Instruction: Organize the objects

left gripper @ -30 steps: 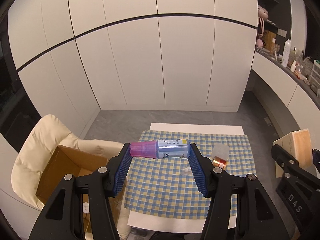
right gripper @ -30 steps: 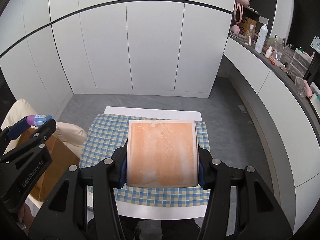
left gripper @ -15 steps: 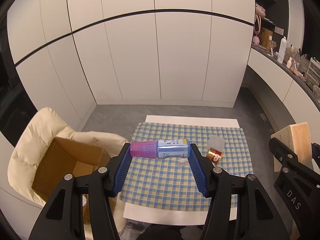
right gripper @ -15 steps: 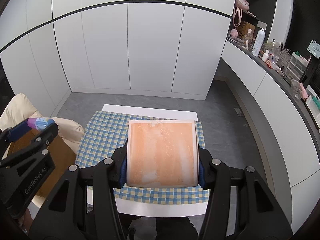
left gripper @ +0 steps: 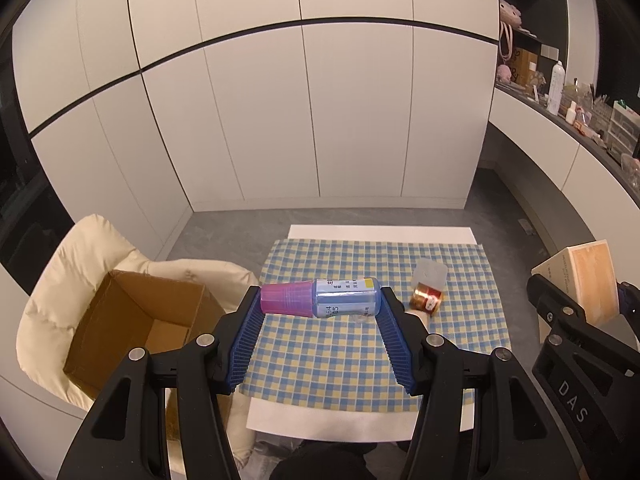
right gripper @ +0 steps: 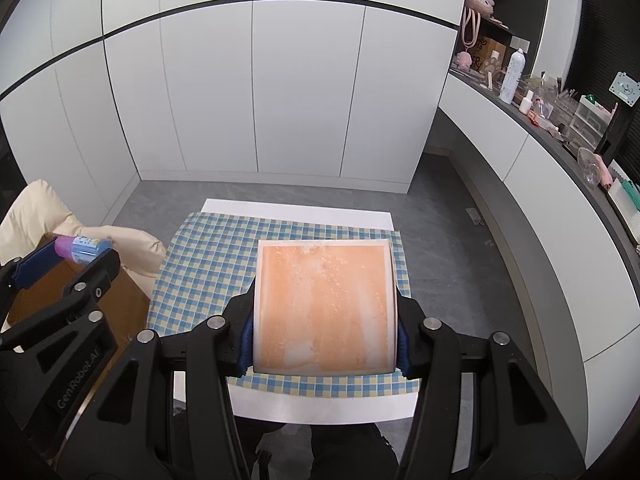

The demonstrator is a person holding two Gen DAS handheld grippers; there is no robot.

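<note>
White cabinets (left gripper: 312, 120) behind; checkered cloth (left gripper: 360, 344) bears a copper jar (left gripper: 427, 300).

Glossy plastic bottle (left gripper: 344, 298), matt cardboard box (left gripper: 136, 320), checked cloth (left gripper: 328, 360).

A: What surrounds the scene?
B: White cupboard doors (left gripper: 304, 120) crossed by a dark line, grey floor (right gripper: 440, 200), a cream armchair (left gripper: 80, 264) at left.
A: And right?
B: A curved, cluttered counter (right gripper: 532, 128).
</note>
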